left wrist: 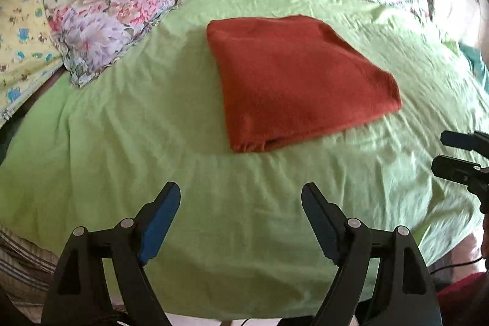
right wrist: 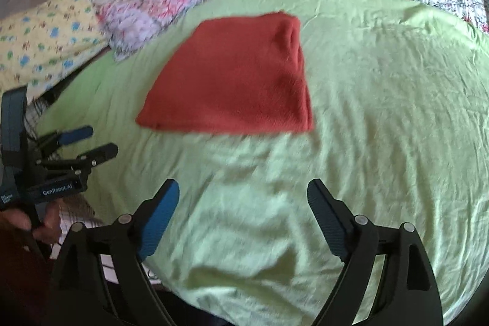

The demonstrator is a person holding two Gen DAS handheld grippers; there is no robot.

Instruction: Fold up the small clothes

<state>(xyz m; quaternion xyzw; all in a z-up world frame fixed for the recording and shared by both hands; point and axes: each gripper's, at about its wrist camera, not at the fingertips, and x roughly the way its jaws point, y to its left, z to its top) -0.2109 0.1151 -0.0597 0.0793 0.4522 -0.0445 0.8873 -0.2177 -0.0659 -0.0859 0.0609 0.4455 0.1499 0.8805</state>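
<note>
The red cloth (left wrist: 301, 81) lies folded in the middle of the green sheet (left wrist: 152, 142), far from both grippers. The left gripper (left wrist: 241, 197) and right gripper (right wrist: 243, 194) have their jaws wide apart, holding nothing. A careless grab could pull the neat folds open again.

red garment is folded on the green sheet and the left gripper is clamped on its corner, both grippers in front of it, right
Not quite. The red garment is folded on the green sheet, but the left gripper is open and apart from it, holding nothing, as the left wrist view shows. The right gripper is open too.
</note>
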